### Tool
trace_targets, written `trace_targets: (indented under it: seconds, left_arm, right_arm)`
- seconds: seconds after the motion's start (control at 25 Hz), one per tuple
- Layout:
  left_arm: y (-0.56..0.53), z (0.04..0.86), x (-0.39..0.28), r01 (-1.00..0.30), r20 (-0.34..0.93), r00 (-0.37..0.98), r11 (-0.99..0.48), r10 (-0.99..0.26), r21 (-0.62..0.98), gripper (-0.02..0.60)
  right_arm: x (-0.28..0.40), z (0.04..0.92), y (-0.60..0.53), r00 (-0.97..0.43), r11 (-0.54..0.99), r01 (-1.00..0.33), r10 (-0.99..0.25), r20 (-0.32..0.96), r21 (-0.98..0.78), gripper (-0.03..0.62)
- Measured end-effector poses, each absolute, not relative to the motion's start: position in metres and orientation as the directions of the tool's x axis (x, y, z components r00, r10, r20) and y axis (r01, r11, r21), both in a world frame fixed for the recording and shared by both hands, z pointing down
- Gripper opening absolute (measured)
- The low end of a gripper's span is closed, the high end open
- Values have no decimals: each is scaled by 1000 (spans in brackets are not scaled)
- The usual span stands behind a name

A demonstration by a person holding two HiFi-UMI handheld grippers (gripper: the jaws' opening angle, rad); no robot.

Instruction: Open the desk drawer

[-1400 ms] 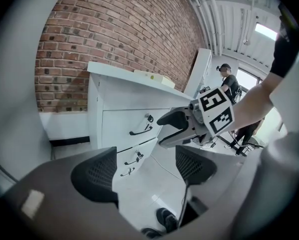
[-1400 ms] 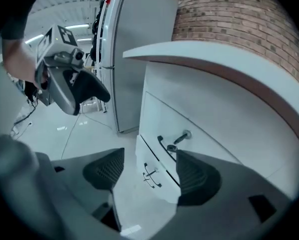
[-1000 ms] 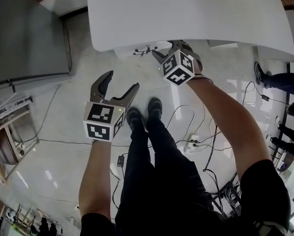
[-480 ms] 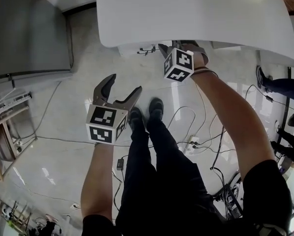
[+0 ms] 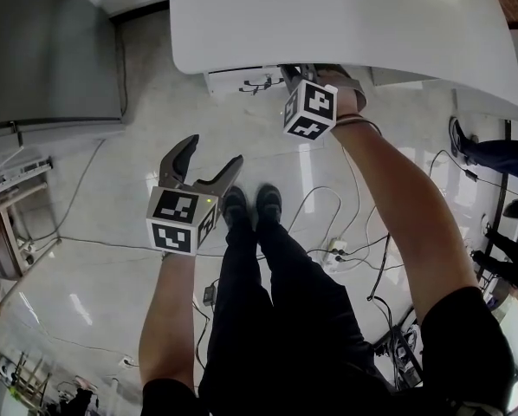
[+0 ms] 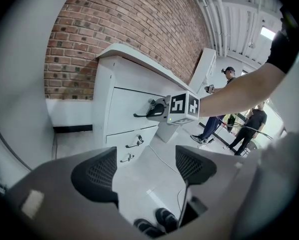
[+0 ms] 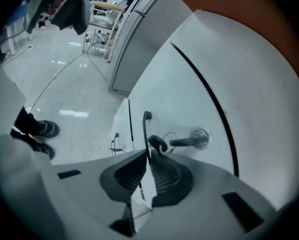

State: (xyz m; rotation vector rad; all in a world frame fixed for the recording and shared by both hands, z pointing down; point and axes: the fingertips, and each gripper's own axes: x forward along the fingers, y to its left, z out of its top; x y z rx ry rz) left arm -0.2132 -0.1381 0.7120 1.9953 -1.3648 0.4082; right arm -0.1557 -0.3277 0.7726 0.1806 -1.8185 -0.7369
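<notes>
1. Drawer [image 6: 127, 104], top of the white bench's [image 5: 346, 24] front, shut
2. My right gripper [image 7: 148, 156]: fingers just closed onto its handle [image 7: 145, 126]
3. My left gripper [image 6: 144, 164] hovers above the floor [image 5: 112, 258], fingers apart

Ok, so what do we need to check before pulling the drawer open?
1. Grip: ok. The right gripper has just been closing, and its fingers now pinch the thin handle.
2. Start position: ok. The top drawer looks flush, not yet pulled.
3. Unlocked: cannot tell. A key sits in the lock.
4. Other hand out of the way: ok. The left gripper is open, empty and away from the desk.
5. Room to pull: ok, probably. The shoes stand back from the drawer front.
</notes>
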Motion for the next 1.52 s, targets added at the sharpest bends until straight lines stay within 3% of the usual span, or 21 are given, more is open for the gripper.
trace_targets:
  seconds: [0.52,1.52]
  left_arm:
    - [-124,712,-208,-912,596,351,-119,-722,393,371]
    - [-149,716,-197,-943,621,317,-167,-717,289,351]
  right_arm:
    - [-131,770,-276,-401,802,256,-420,814,540,31]
    - [-93,779,-190,-470,843,234,-338,815,485,31]
